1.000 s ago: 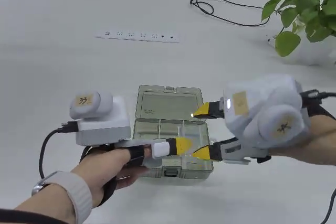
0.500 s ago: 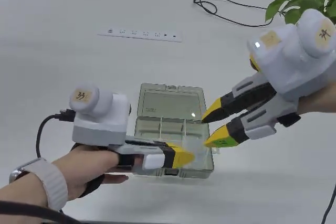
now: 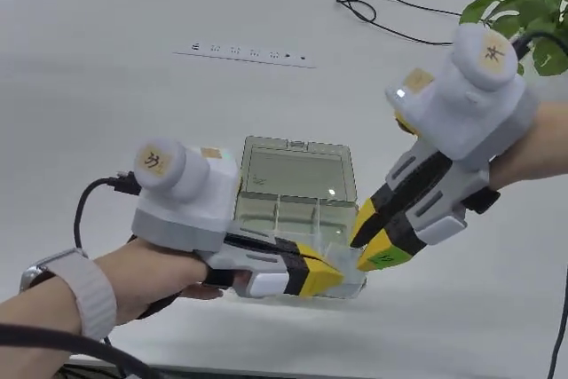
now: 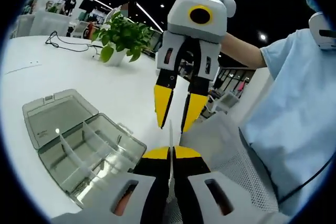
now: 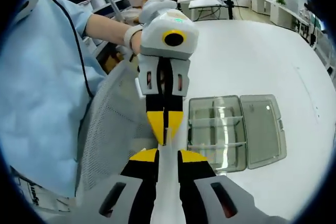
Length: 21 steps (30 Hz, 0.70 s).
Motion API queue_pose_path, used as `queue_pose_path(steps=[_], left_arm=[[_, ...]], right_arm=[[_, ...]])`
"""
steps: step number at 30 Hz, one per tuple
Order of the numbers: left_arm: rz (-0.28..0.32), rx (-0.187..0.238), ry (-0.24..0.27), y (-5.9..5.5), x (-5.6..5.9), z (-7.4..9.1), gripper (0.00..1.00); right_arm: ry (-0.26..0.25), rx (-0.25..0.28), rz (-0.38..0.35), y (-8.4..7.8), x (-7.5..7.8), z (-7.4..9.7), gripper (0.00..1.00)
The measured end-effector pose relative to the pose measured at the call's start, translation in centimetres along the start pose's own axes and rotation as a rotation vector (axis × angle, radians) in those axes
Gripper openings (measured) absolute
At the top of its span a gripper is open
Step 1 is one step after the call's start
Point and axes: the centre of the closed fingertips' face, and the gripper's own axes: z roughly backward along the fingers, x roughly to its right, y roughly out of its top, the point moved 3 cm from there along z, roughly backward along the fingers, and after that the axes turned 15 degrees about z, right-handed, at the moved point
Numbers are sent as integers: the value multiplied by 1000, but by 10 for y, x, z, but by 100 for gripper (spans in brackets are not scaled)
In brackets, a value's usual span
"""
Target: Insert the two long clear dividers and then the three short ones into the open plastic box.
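Between the left gripper's (image 4: 170,153) closed jaws a clear divider (image 3: 342,259) is pinched by one end (thin, light and probably slippery; stiff, yet likely to snap if bent). It is best gripped flat across its faces, near an end. Its free end is flanked by the right gripper's (image 4: 173,128) spread jaws, at the near right corner of the open plastic box (image 3: 297,175).

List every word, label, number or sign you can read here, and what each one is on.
Nothing reads clearly.
Tan sticker on the knob of the left claw: handwritten mark, too blurred to read.
Matching sticker on the knob of the right claw: handwritten mark, too blurred.
Green patch on the right claw's tip: too small.
Power strip: markings too small.
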Motion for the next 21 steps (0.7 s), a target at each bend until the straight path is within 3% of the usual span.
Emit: queue_pose_path(steps=[6, 16, 19, 21], left_arm=[[-75, -2, 1, 0, 1, 0, 0], [-109, 35, -6, 3, 5, -3, 0], [-126, 36, -2, 3, 5, -4, 0], [-131, 32, -1, 3, 5, -5, 0]], right_arm=[[31, -3, -17, 1, -3, -3, 13], [43, -9, -33, 4, -3, -4, 4], [62, -19, -76, 3, -5, -3, 3], [54, -24, -54, 3, -6, -4, 3]])
